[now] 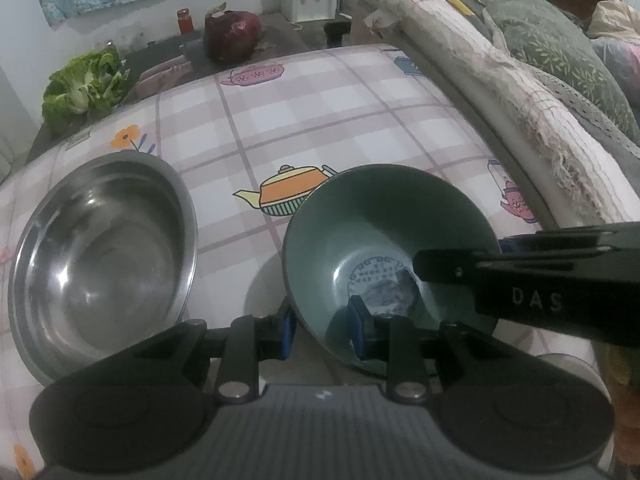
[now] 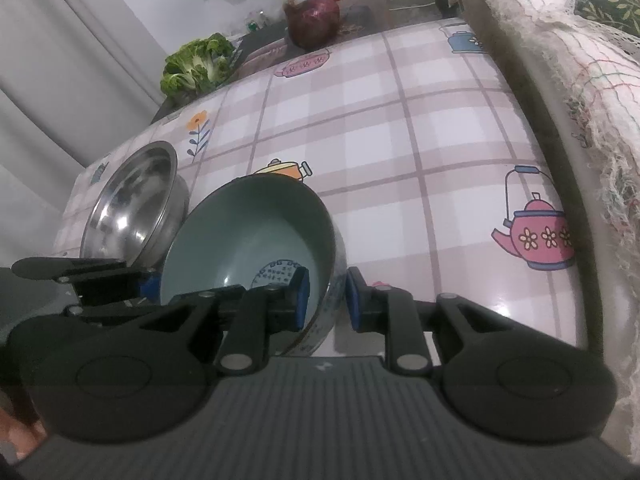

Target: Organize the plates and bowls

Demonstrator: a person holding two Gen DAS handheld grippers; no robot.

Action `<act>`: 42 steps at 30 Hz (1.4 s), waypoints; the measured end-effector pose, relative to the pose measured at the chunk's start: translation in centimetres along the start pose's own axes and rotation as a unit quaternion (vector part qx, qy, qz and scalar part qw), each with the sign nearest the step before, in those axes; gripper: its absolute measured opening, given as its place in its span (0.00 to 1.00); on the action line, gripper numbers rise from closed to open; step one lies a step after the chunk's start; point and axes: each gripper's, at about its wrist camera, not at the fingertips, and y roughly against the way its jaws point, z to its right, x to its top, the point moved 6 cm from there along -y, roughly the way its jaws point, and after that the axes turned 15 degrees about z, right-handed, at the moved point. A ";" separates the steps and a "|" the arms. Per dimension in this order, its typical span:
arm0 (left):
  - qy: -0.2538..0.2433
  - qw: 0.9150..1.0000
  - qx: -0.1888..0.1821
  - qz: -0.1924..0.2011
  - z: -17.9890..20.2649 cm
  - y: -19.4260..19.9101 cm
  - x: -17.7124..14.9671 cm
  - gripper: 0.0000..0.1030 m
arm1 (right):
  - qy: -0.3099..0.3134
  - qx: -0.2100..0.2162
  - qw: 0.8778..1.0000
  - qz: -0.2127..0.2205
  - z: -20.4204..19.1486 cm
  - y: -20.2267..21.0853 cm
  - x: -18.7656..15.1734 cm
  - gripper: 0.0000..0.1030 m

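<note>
Teal enamel fills the nearest part of both views: the green bowl (image 1: 384, 248) sits on the checked surface (image 1: 320, 120), and we have a claw on each side of it. In the left wrist view our left claw (image 1: 324, 328) straddles the bowl's near wall at about six o'clock, one blue pad inside, one outside. A gap shows beside the pads, so we judge the jaws slightly parted and not pressing. In the right wrist view our right claw (image 2: 326, 304) straddles the rim the same way, the inner pad close against the wall and the outer pad (image 2: 354, 304) standing just clear. We cannot tell for certain that it is gripping, and we read it as barely open.

At nine o'clock from the green bowl, just beside it, lies the steel bowl (image 1: 100, 264), empty and upright. From the right wrist view the two rims look nearly touching.

Farther off, at twelve o'clock, the surface is bare cloth with teapot prints. Beyond its edge sit a leafy green vegetable (image 1: 84, 88), a dark red cabbage (image 1: 232, 36) and a red-lidded jar (image 1: 184, 20).

We judge the task barely begun or mid-step: the bowls stand side by side, not nested. No plates are in sight. What appears left is to settle the green bowl, perhaps into the steel one.
</note>
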 end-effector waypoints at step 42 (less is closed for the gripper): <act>0.012 0.999 0.002 0.032 -0.7 2.8 1.3 0.27 | 0.006 -0.004 1.000 0.026 -1.0 2.0 1.9 0.18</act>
